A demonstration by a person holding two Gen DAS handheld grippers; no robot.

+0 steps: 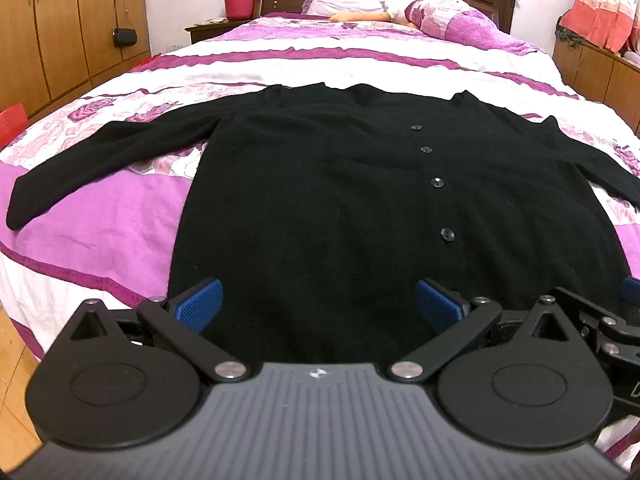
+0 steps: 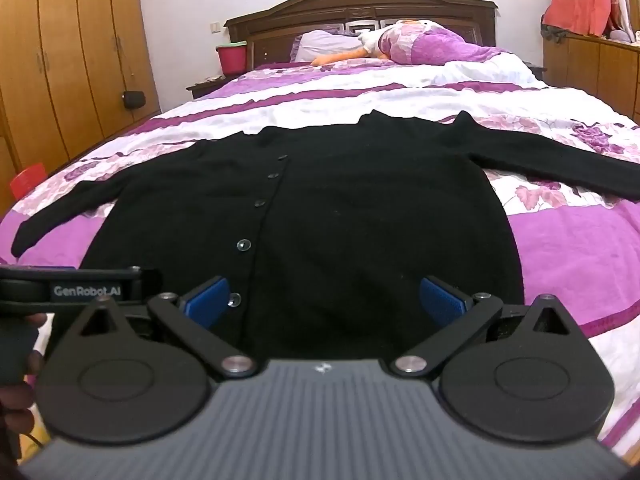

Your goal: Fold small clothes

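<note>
On the bed [image 1: 120, 248], across its pink, purple and white floral cover: one black cardigan [image 1: 320, 184], laid flat, front up, both sleeves spread outward to either side, hem toward the near edge, neckline toward the headboard [image 2: 360, 4]. A row of dark buttons [image 1: 436, 182] runs down the placket.

Left tool [image 1: 320, 306]: held low at the near edge of the bed, pointing forward along the cardigan toward the headboard, roughly level. Blue pads [image 1: 200, 304] spread wide apart, nothing between them; they frame the hem left of the button row. Whether the pads touch the cloth cannot be told.

Right tool [image 2: 326, 300]: same attitude, just beside the left one, aimed at the hem right of the placket. Blue pads [image 2: 442, 300] likewise spread and free of any hold; the lowest button [image 2: 234, 300] sits just beside the left-hand pad.

In the right wrist view, the body of the left tool shows at the left margin, with part of the hand [image 2: 16, 364] holding it.

Further back: pillows [image 1: 344, 0] and a bunched purple quilt [image 1: 460, 20] at the head of the bed; a red bucket [image 1: 239, 2] on the nightstand; wooden wardrobes [image 1: 60, 28] along the left wall.
</note>
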